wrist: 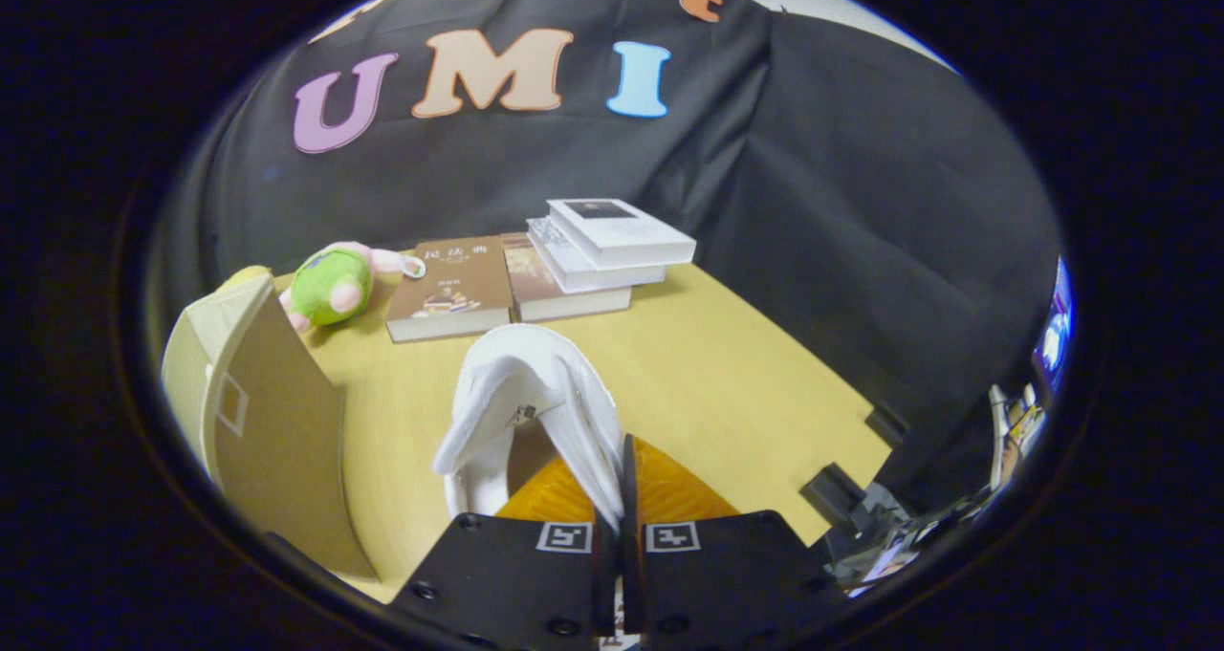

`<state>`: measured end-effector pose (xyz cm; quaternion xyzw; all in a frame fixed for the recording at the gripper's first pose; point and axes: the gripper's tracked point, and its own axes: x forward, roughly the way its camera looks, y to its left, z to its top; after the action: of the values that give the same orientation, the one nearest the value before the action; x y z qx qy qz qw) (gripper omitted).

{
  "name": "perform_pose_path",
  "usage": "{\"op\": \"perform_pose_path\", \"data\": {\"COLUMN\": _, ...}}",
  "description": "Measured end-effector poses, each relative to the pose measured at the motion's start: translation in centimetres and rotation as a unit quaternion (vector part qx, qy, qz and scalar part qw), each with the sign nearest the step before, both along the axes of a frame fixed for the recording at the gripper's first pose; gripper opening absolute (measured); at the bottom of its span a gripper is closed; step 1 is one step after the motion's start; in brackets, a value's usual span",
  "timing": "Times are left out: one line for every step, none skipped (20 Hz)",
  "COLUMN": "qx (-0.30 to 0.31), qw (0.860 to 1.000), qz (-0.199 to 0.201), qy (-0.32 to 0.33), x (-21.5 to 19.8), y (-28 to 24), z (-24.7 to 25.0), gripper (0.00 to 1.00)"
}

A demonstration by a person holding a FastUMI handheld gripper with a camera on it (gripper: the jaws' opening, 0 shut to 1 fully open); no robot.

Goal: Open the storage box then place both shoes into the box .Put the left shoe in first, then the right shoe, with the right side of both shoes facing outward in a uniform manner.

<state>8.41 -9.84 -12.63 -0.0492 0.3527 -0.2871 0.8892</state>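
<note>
- Gripper point(612, 498): fingers nearly closed, pinching the right-hand wall of the white shoe point(535, 402) at its collar; both fingers look pressed on the fabric (thin pinch, so grip is prob. marginal).
- Shoe hangs off the fingertips, opening toward the camera, toe pointing away. It sits just ahead of the fingers, lifted above the wooden table point(727, 383). Can't tell if it's the left or right shoe.
- Storage box point(277, 441): beige/brown, to the left of the shoe and v. near it; its flap stands upright, so the box reads as already open. Interior is hidden from here.
- Step in hand, my judgement: carry the shoe over to the box and set it in. To do it well: keep the pinch firm, move slowly so the shoe doesn't swing or slip, clear the upright flap, then turn the shoe so its right side faces outward before letting go.
- Beyond the shoe: stack of books point(564, 259) at the table's far side, w/ a green and pink plush toy point(335, 283) left of the books, behind the box.
- Writing: brown book cover has printed characters, too small to read reliably. No brand visible on the shoe. Square marker tags on the gripper body, not text.
</note>
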Motion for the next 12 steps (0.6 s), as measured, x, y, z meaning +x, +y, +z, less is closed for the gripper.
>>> {"op": "perform_pose_path", "data": {"qx": -0.013, "qw": 1.000, "qz": 0.009, "qy": -0.008, "x": 0.3, "y": 0.6, "z": 1.5, "gripper": 0.06}}
{"op": "perform_pose_path", "data": {"qx": -0.023, "qw": 0.999, "qz": 0.020, "qy": -0.019, "x": 0.7, "y": 1.4, "z": 3.1, "gripper": 0.06}}
{"op": "perform_pose_path", "data": {"qx": -0.033, "qw": 0.998, "qz": 0.033, "qy": -0.033, "x": 1.3, "y": 2.2, "z": 4.8, "gripper": 0.06}}
{"op": "perform_pose_path", "data": {"qx": -0.040, "qw": 0.997, "qz": 0.044, "qy": -0.047, "x": 1.7, "y": 3.2, "z": 6.5, "gripper": 0.06}}
{"op": "perform_pose_path", "data": {"qx": -0.047, "qw": 0.995, "qz": 0.055, "qy": -0.062, "x": 2.3, "y": 4.2, "z": 8.3, "gripper": 0.06}}
{"op": "perform_pose_path", "data": {"qx": -0.052, "qw": 0.994, "qz": 0.063, "qy": -0.076, "x": 2.6, "y": 5.4, "z": 10.1, "gripper": 0.06}}
{"op": "perform_pose_path", "data": {"qx": -0.057, "qw": 0.992, "qz": 0.073, "qy": -0.088, "x": 3.1, "y": 6.5, "z": 11.9, "gripper": 0.06}}
{"op": "perform_pose_path", "data": {"qx": -0.061, "qw": 0.989, "qz": 0.086, "qy": -0.103, "x": 3.5, "y": 8.0, "z": 13.6, "gripper": 0.06}}
{"op": "perform_pose_path", "data": {"qx": -0.061, "qw": 0.986, "qz": 0.099, "qy": -0.119, "x": 4.0, "y": 9.4, "z": 15.1, "gripper": 0.06}}
{"op": "perform_pose_path", "data": {"qx": -0.055, "qw": 0.983, "qz": 0.111, "qy": -0.134, "x": 4.4, "y": 11.1, "z": 16.4, "gripper": 0.06}}
{"op": "perform_pose_path", "data": {"qx": -0.048, "qw": 0.980, "qz": 0.125, "qy": -0.148, "x": 4.9, "y": 12.7, "z": 17.2, "gripper": 0.06}}
{"op": "perform_pose_path", "data": {"qx": -0.037, "qw": 0.976, "qz": 0.138, "qy": -0.162, "x": 5.2, "y": 14.5, "z": 17.9, "gripper": 0.06}}
